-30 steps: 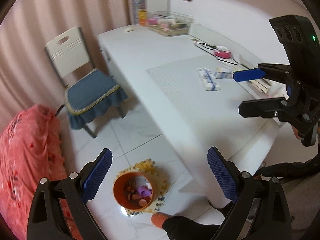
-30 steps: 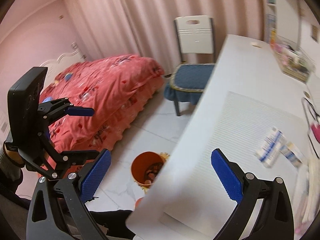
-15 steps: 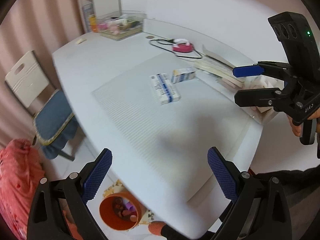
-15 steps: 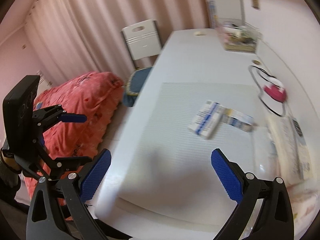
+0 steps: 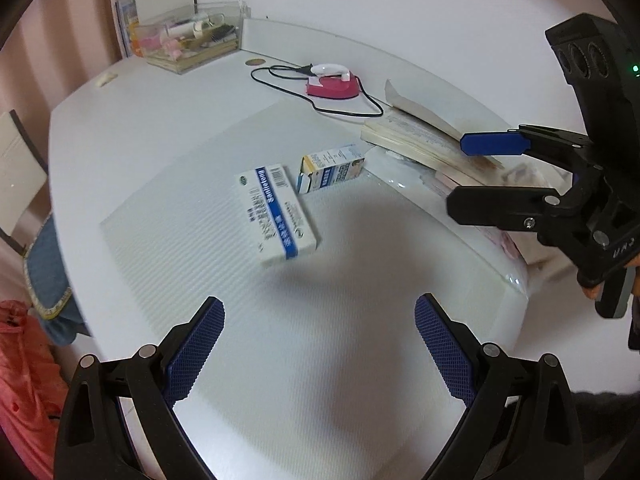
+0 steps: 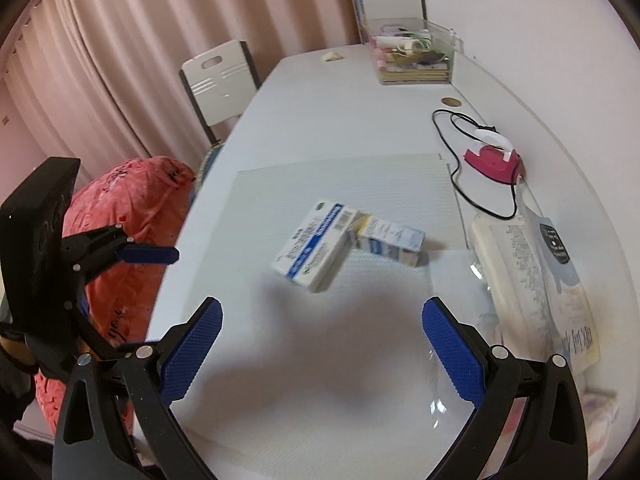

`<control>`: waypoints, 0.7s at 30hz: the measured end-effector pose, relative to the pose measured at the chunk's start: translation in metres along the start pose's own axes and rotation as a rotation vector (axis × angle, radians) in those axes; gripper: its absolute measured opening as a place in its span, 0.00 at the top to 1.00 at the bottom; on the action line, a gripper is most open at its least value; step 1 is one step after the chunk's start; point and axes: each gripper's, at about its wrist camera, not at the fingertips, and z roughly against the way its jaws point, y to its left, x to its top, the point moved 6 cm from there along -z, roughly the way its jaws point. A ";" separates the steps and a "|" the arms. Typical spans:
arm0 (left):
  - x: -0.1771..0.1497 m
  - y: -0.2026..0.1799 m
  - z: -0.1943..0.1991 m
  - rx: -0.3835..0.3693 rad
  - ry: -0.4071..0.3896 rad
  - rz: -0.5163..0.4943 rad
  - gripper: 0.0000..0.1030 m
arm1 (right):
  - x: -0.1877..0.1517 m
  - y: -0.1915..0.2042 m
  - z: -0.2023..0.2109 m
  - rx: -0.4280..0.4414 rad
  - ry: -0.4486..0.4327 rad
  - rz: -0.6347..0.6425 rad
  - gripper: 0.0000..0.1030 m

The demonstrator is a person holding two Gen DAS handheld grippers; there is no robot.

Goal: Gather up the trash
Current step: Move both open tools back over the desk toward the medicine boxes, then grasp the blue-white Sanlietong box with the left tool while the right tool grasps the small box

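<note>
Two cartons touching on the counter (image 5: 160, 120): long white box (image 5: 276, 213) with blue stripe; smaller carton (image 5: 331, 169), end flap open. Left gripper (image 5: 318, 346) and right gripper (image 6: 320, 350) above, jaws apart, empty.

A white desk (image 6: 320, 92) is standing against a white wall (image 5: 400, 4). Pink curtains (image 6: 120, 40) are hanging behind a white chair (image 6: 218, 80), near a bed (image 6: 132, 216).
</note>
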 end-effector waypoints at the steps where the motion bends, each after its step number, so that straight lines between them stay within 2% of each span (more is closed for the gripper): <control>1: 0.004 0.000 -0.007 0.000 0.003 0.005 0.08 | 0.003 -0.003 -0.005 -0.004 -0.001 0.004 0.05; 4: 0.014 0.003 -0.030 -0.005 0.021 0.027 0.08 | 0.011 -0.015 -0.026 -0.064 0.012 0.027 0.05; 9: 0.027 0.011 -0.058 0.014 0.032 0.056 0.08 | 0.021 -0.037 -0.057 -0.117 0.030 0.017 0.05; 15: 0.035 0.028 -0.087 0.033 0.055 0.092 0.08 | 0.025 -0.057 -0.105 -0.223 0.115 0.103 0.05; 18: 0.038 0.037 -0.101 0.045 0.066 0.111 0.08 | 0.025 -0.064 -0.126 -0.250 0.161 0.148 0.05; 21: 0.040 0.040 -0.112 0.053 0.073 0.122 0.08 | 0.029 -0.070 -0.136 -0.254 0.163 0.157 0.05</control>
